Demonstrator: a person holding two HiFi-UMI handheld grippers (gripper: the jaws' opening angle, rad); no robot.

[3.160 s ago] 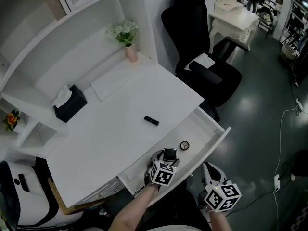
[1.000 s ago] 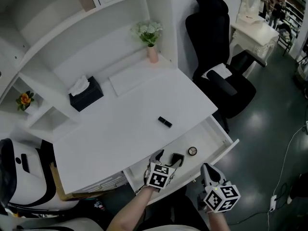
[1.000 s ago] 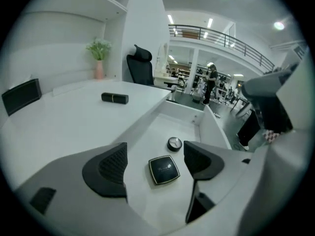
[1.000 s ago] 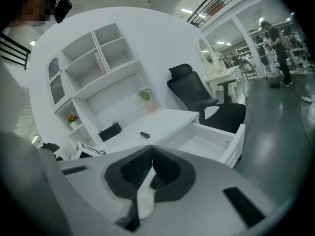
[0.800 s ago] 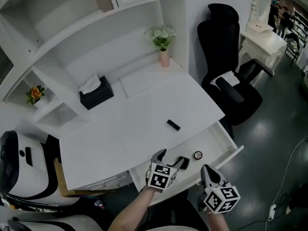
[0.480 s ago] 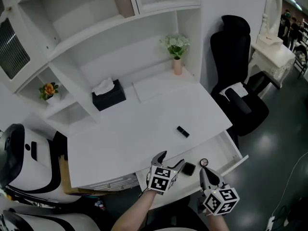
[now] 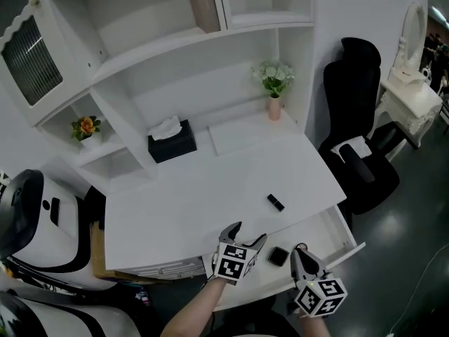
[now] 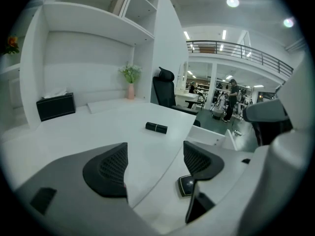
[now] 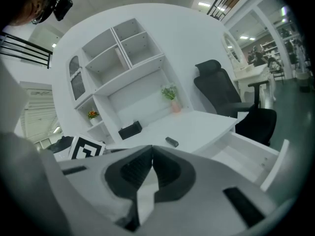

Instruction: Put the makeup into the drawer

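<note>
Over the open drawer (image 7: 331, 230), your left gripper (image 7: 245, 234) hangs with its jaws spread wide, nothing between them. Your right gripper (image 7: 297, 253) is just beside it, jaws pressed together and empty. One black square compact (image 7: 279, 256) lies in the drawer between your two grippers, just by the left one's right jaw. One black tube (image 7: 276, 202) lies on the desk (image 7: 210, 188) beyond, with one tissue box (image 7: 172, 146) farther back.
</note>
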